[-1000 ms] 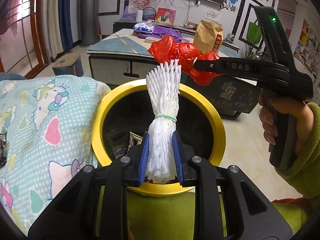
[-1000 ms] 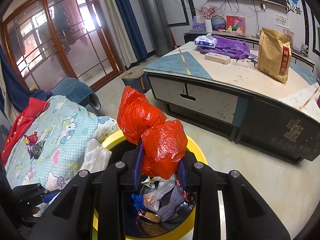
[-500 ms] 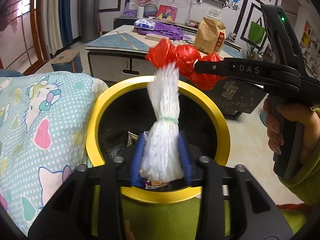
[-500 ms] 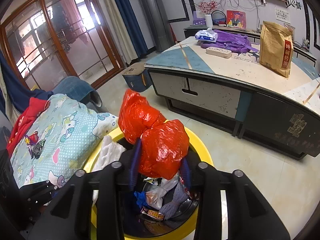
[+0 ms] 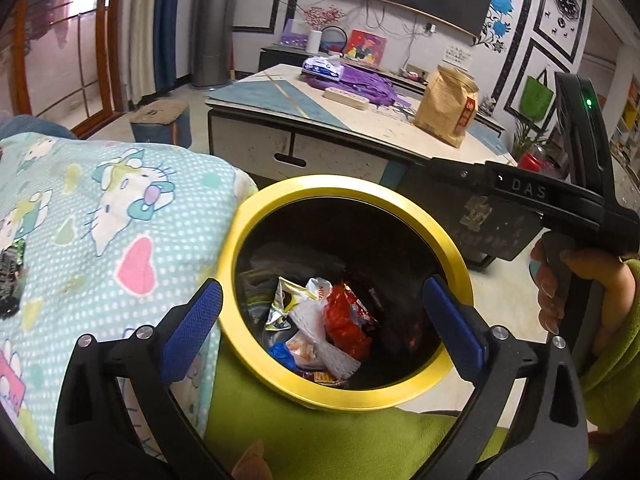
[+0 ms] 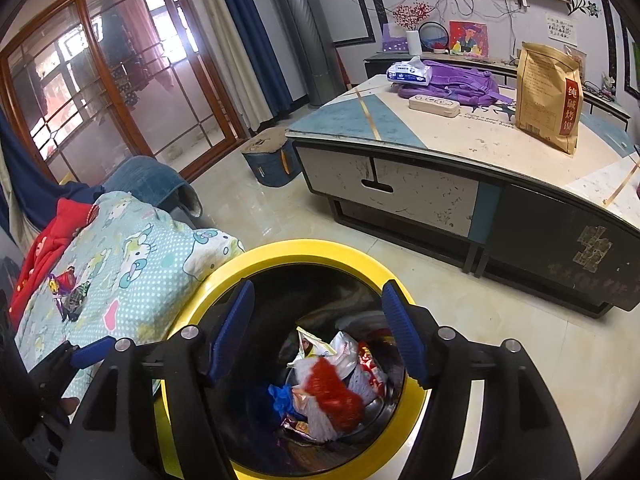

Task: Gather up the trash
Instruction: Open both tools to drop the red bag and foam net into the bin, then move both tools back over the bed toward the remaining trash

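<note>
A round bin with a yellow rim (image 5: 448,240) (image 6: 320,250) stands below both grippers. Inside it lie the white foam net (image 5: 320,334) (image 6: 320,416) and the red plastic bag (image 5: 346,324) (image 6: 332,394) among several wrappers. My left gripper (image 5: 322,312) hangs over the bin's near rim, its jaws opening wide with nothing between them. My right gripper (image 6: 318,322) also hangs above the bin mouth, jaws opening and empty. In the left wrist view the right gripper's black body (image 5: 520,192) reaches in from the right, held by a hand (image 5: 576,292).
A patterned blanket (image 5: 100,240) (image 6: 120,264) lies left of the bin against its rim. A low table (image 6: 460,148) beyond carries a brown paper bag (image 6: 548,92), purple cloth and tissue pack. A small stool (image 6: 270,160) sits on the tiled floor. A green sleeve (image 5: 340,432) lies below.
Both grippers opened. The white foam net dropped from the left one and the red bag from the right one, and both now lie inside the bin.
</note>
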`<control>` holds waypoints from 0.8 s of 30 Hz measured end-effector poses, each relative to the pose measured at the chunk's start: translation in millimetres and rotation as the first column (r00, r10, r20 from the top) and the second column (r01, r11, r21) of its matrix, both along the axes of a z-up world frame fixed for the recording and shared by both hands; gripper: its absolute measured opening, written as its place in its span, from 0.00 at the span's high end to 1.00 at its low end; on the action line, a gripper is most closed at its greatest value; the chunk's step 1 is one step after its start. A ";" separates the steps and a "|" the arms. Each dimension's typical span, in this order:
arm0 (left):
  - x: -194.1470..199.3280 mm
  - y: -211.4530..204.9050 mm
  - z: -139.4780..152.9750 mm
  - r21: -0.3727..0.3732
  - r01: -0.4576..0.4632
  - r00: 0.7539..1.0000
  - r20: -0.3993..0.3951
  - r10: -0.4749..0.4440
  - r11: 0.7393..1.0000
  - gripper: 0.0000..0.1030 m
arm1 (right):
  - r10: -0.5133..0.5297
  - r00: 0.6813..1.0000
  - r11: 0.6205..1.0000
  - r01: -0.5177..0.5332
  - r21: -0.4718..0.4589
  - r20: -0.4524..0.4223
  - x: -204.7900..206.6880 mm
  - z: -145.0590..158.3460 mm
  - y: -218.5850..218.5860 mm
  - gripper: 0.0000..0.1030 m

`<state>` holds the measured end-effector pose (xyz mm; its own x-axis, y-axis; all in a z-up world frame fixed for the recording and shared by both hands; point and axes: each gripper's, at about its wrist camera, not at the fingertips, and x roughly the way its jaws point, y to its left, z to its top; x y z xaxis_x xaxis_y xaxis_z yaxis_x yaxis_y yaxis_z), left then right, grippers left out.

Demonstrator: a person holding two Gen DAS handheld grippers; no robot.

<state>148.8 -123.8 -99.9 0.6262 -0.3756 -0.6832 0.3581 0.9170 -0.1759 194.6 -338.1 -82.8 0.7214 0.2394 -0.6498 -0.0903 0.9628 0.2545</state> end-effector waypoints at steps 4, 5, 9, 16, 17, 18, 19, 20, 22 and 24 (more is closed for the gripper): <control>0.4 4.2 3.5 -0.003 -0.019 1.000 0.006 0.019 1.000 0.11 | 0.004 1.000 1.000 -0.004 -0.002 0.010 -1.6 4.1 1.1 0.36; -0.2 5.9 4.5 -0.003 -0.025 1.000 0.010 0.025 1.000 0.11 | 0.005 1.000 1.000 -0.005 -0.002 0.014 -2.4 5.0 1.7 0.35; -2.3 12.1 9.5 -0.009 -0.044 0.999 0.023 0.044 0.999 0.11 | 0.018 1.000 1.000 -0.018 -0.006 0.023 -4.1 8.7 7.7 0.35; -7.2 29.5 22.8 -0.023 -0.093 0.993 0.064 0.095 0.995 0.11 | 0.065 0.997 0.998 -0.064 -0.015 0.049 -9.5 16.4 24.4 0.35; -7.7 32.5 24.4 -0.026 -0.102 0.992 0.069 0.104 0.994 0.11 | 0.072 0.996 0.997 -0.071 -0.016 0.054 -10.5 17.8 27.4 0.35; -8.6 37.3 27.0 -0.031 -0.117 0.990 0.076 0.119 0.993 0.11 | 0.077 0.995 0.997 -0.076 -0.017 0.058 -11.5 18.7 29.5 0.35; -9.5 41.6 28.8 -0.032 -0.125 0.989 0.080 0.128 0.992 0.11 | 0.084 0.994 0.996 -0.083 -0.019 0.063 -12.5 20.1 32.5 0.34; -10.2 45.1 30.7 -0.033 -0.136 0.987 0.085 0.139 0.990 0.11 | 0.089 0.994 0.996 -0.088 -0.019 0.067 -13.2 20.8 34.1 0.33; -11.8 55.7 34.5 -0.040 -0.162 0.982 0.093 0.165 0.986 0.11 | 0.101 0.992 0.995 -0.100 -0.023 0.077 -15.1 23.2 40.4 0.33; -13.4 65.5 38.1 -0.052 -0.188 0.977 0.096 0.192 0.981 0.11 | 0.116 0.990 0.993 -0.114 -0.026 0.085 -17.7 25.6 47.4 0.32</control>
<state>135.4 -58.3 -61.7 0.7531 -0.2701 -0.5999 0.1955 0.9625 -0.1879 176.9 -290.7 -57.2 0.7436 0.3105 -0.5921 -0.2212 0.9500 0.2204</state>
